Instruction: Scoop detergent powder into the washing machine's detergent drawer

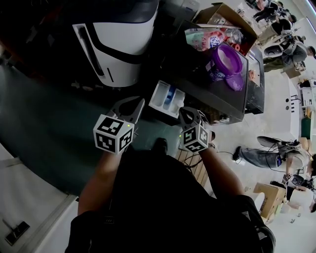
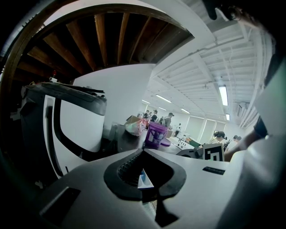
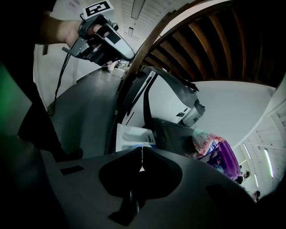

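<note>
A wide, pale-floored hall with strip lights and people at benches lies behind a dark washer [image 1: 200, 81], whose white drawer [image 1: 166, 97] stands pulled out from its front, blue insert showing. Beyond the drawer, on the washer's top, stand a purple tub [image 1: 225, 61] with its lid [image 1: 235, 82] just beside it, a pink-and-teal pouch [image 1: 204, 38] and a cardboard box [image 1: 223, 14]. The print on the pouch and the tub's label is too small to read. Left of the drawer stands a white appliance [image 1: 118, 47] with black trim. The left gripper [image 1: 139, 103] hovers just left of the drawer and the right gripper [image 1: 187, 110] just right of it, neither touching it. Each has its tips pressed together on nothing, and each bears a cube of black-and-white squares. The left gripper's own view shows a sliver of the drawer through the hollow behind its closed tips. The right gripper view alone shows the drawer's side and the left gripper held in a hand above and left of it. Nothing blocks the drawer.
</note>
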The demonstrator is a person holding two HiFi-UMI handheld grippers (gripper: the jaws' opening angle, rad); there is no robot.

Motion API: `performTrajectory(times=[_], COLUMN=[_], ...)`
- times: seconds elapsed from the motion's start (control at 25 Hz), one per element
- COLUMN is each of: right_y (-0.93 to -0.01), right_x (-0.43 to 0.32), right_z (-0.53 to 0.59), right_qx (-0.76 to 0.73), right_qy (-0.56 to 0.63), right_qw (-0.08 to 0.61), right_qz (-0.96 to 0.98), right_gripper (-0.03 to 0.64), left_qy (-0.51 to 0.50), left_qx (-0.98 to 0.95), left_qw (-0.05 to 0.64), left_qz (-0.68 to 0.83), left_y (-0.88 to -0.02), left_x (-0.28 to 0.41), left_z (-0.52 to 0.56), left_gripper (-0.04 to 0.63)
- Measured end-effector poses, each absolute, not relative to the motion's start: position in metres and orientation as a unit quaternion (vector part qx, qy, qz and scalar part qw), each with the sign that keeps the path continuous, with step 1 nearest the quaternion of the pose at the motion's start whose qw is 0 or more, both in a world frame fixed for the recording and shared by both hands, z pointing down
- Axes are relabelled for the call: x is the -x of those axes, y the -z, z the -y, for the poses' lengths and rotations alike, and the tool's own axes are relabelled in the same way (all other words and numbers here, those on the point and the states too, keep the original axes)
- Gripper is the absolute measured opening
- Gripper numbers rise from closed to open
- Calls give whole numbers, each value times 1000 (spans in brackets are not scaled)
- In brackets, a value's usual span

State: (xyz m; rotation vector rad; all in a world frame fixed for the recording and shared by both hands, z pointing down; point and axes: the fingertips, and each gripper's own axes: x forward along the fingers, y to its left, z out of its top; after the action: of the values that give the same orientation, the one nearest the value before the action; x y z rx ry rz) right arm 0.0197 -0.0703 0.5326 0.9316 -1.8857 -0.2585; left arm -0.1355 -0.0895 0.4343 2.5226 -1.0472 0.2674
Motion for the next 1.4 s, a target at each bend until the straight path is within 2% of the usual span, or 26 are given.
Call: performTrajectory(times=[0.96, 1.4], right_y=[-549, -566], right_x=[-12, -24], right_z=[51, 46], right_qx=[-414, -408], right_qy=[40, -3], right_qw=[499, 486], right_qz=[760, 773], right_gripper=[20, 20], left_qy=[-107, -113], left_qx=[-917, -916], left_qw=[195, 210], left_qz=[331, 322], left_y=[-441, -454], left_x=[149, 120], left_z=[85, 85], left_gripper=[3, 3])
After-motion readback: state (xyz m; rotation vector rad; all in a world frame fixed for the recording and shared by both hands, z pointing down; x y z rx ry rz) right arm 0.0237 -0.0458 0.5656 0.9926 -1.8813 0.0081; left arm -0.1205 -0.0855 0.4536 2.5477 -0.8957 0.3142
